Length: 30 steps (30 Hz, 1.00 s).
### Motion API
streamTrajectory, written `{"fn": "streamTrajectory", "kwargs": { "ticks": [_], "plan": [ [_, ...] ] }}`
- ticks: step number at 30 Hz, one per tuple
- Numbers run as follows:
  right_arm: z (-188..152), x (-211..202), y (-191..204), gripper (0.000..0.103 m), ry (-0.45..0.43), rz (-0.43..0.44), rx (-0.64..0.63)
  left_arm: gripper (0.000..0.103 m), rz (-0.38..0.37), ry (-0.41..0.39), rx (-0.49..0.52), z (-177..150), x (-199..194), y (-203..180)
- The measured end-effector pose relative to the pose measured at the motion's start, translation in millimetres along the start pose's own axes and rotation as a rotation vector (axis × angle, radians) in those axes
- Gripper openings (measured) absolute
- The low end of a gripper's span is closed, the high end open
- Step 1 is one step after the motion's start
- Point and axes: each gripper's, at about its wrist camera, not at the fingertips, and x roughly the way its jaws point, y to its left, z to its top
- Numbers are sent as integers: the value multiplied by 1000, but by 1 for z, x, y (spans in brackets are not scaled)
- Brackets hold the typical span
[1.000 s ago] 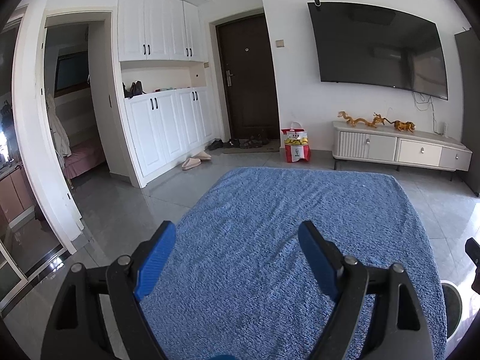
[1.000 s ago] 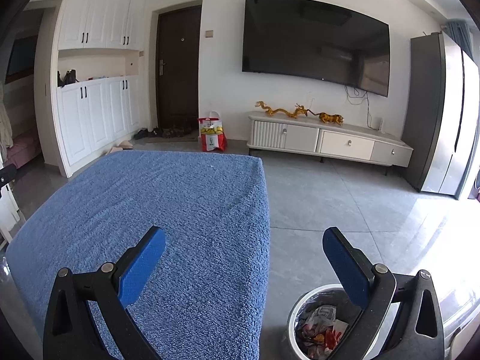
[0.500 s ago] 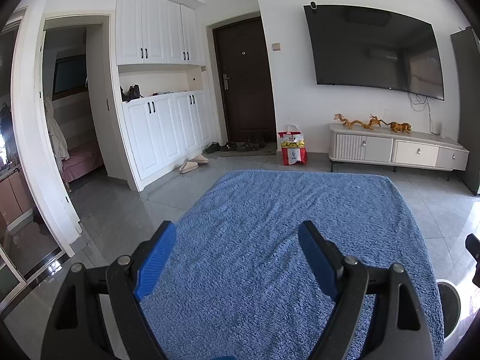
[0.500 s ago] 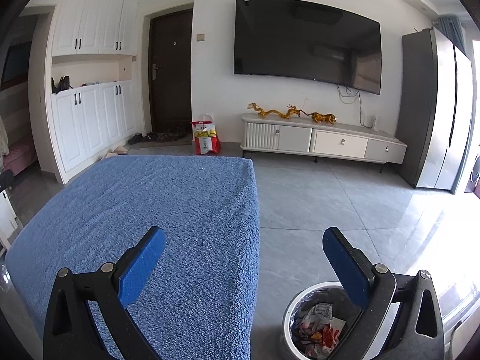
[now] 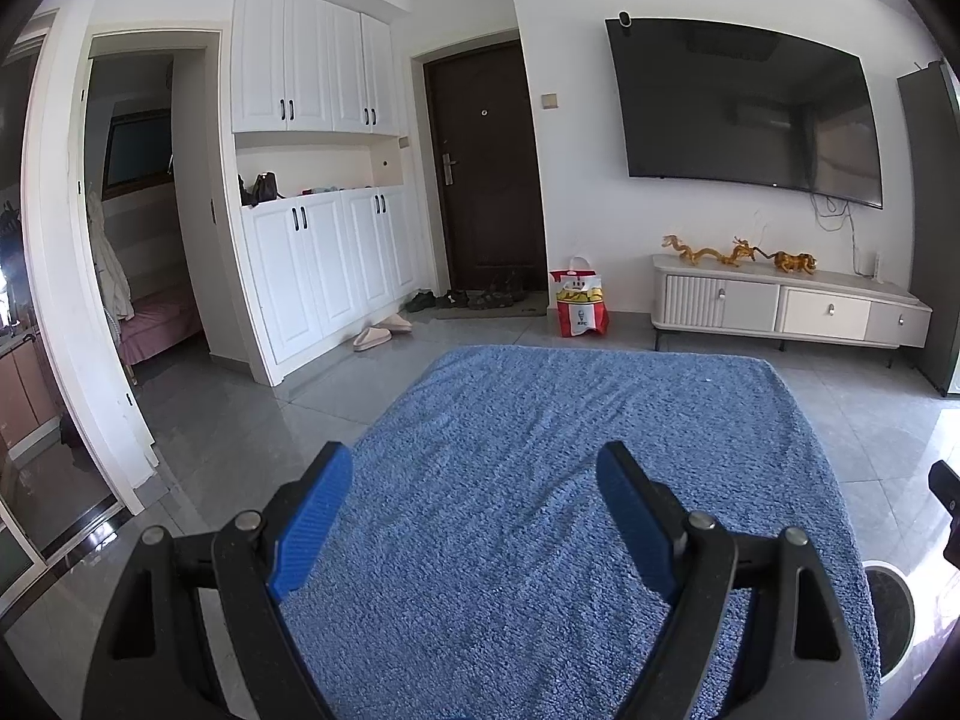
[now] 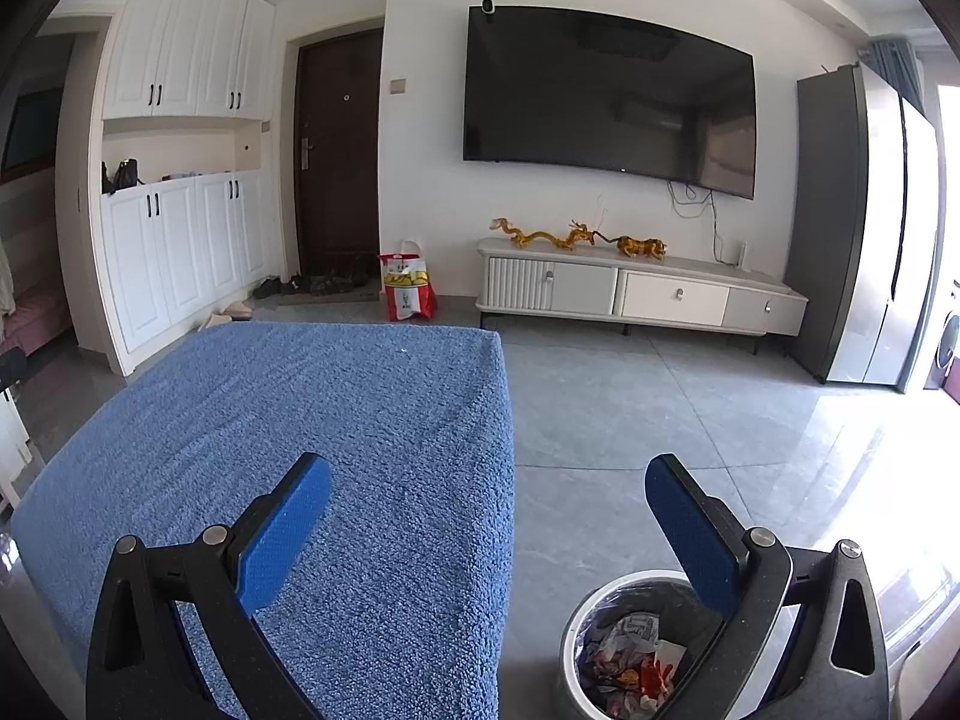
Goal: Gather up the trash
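Note:
A white round bin [image 6: 579,618] stands on the floor to the right of a table under a blue towel [image 6: 336,420]. Crumpled wrappers [image 6: 630,654] lie inside it. My right gripper [image 6: 489,492] hangs open over the towel's right edge, its right finger above the bin, with nothing between the blue pads. My left gripper [image 5: 474,486] is open above the towel [image 5: 570,450], also holding nothing. No trash shows on the towel. The bin's rim [image 5: 900,618] peeks in at the right of the left wrist view.
Grey tiled floor [image 6: 660,420] surrounds the table. A red and yellow bag [image 6: 408,288] sits by the dark door. A low white TV cabinet [image 6: 642,294] and a wall TV lie ahead, a tall fridge [image 6: 864,228] at right, white cupboards [image 5: 324,228] at left.
Both views have tilted slightly: the room has slid a little in frame and more of the bin's inside shows. Both grippers stay open and bare.

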Motion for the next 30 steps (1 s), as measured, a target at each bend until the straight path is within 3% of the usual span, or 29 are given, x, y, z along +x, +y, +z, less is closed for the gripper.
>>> {"fn": "streamTrajectory", "kwargs": {
  "ticks": [30],
  "plan": [
    [6, -18, -8, 103, -37, -1, -7, 83, -7, -35, 5, 0, -12, -2]
  ]
}}
